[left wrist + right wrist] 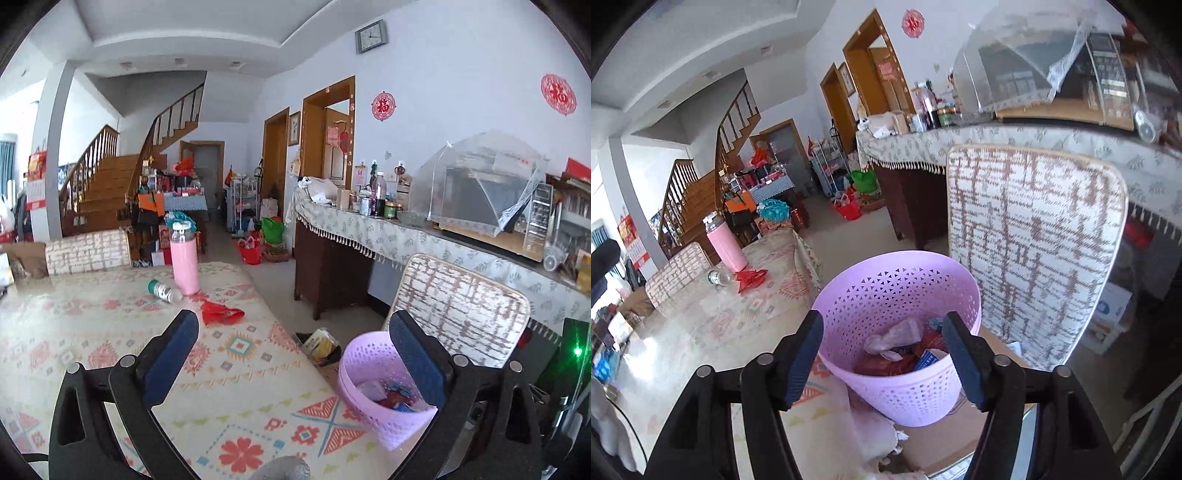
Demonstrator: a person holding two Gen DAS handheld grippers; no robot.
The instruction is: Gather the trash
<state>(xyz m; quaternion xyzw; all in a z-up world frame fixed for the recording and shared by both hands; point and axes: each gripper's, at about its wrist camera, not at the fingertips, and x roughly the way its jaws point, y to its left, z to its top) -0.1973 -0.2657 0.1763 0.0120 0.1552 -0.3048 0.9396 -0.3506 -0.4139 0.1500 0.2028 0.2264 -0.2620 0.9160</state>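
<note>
Left wrist view, left to right. A patterned cloth-covered table [110, 332] is being shown running from the near edge to the far end. At that far end a clear plastic bottle with a green cap [164, 290] is lying on its side, just beside an upright pink cylindrical flask with a clear lid [183, 258]. A crumpled red wrapper [221, 313] is lying on the cloth near both. The left gripper [295, 354] is being held over the table with its blue-padded jaws spread wide apart, nothing between them. Off the table's right edge a lilac perforated plastic basket [365, 365] is seen, with wrappers and scraps inside. Behind it a chair back in white-and-brown woven fabric [461, 302] is standing.

Right wrist view. The same flask [726, 243], bottle [718, 277] and red wrapper [750, 278] are seen at the left, well apart from the basket [905, 295]. The right gripper [882, 356] is being held above the basket, jaws apart and empty, with crumpled paper and red and blue packets visible in the basket between them. The chair back [1034, 251] is rising just beside the basket, at right.
</note>
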